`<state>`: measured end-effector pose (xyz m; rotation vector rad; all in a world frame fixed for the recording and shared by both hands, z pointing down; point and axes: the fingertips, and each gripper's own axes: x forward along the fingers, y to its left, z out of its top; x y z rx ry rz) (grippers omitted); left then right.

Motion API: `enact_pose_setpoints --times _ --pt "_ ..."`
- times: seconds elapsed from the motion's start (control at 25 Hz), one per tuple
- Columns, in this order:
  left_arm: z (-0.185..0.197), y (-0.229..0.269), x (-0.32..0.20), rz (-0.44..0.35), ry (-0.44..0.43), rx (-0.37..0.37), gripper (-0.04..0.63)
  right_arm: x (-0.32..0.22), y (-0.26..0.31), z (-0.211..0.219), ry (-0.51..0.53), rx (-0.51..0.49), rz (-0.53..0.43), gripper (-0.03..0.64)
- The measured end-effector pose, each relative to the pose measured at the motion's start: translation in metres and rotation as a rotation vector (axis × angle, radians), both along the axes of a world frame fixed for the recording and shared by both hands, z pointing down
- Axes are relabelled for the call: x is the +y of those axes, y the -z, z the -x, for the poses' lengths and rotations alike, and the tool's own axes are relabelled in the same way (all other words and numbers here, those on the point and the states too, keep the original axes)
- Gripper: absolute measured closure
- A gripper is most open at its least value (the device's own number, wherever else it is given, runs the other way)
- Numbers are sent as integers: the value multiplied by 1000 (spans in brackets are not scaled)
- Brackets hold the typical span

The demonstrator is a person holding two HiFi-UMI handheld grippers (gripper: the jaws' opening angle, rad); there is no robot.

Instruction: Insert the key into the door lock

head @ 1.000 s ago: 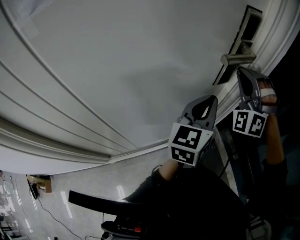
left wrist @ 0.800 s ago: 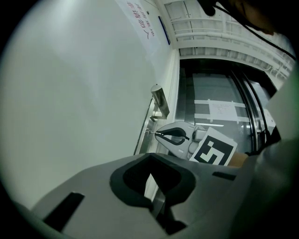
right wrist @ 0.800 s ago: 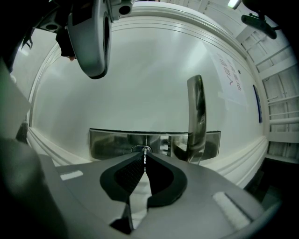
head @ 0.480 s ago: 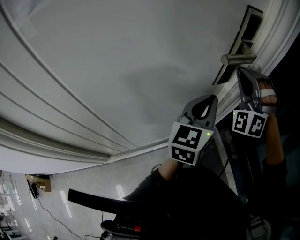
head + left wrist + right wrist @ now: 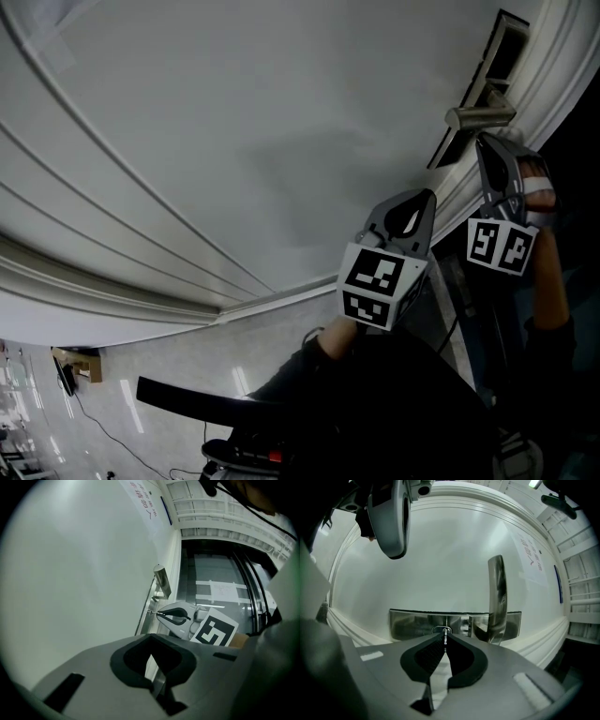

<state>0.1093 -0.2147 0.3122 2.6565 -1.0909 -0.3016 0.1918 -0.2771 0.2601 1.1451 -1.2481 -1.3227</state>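
In the right gripper view a thin metal key [image 5: 446, 638] stands edge-on, pinched by my right gripper [image 5: 445, 642]. Its tip meets the round lock cylinder [image 5: 441, 630] in the steel lock plate [image 5: 415, 623]. How deep it sits cannot be told. The lever handle [image 5: 497, 597] is just right of the cylinder. The head view has the right gripper [image 5: 482, 142] against the door edge under the handle [image 5: 478, 116]. My left gripper [image 5: 428, 197] hangs lower and to the left, shut and empty. In its own view the left gripper [image 5: 151, 654] looks toward the right gripper [image 5: 174, 616] at the lock.
The white door panel [image 5: 234, 122] with raised mouldings fills most of the head view. A dark opening [image 5: 577, 141] lies right of the door edge. The tiled floor [image 5: 169, 361] shows below, with a black bar [image 5: 187, 403] across it. A paper notice [image 5: 532, 557] hangs on the door.
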Motion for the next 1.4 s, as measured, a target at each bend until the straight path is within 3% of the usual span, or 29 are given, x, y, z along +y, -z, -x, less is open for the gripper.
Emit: enact_pose_setpoints --times 1.4 --pt "-2 -10 -11 56 -19 33 595 -2 0 2 -4 -4 -1 604"
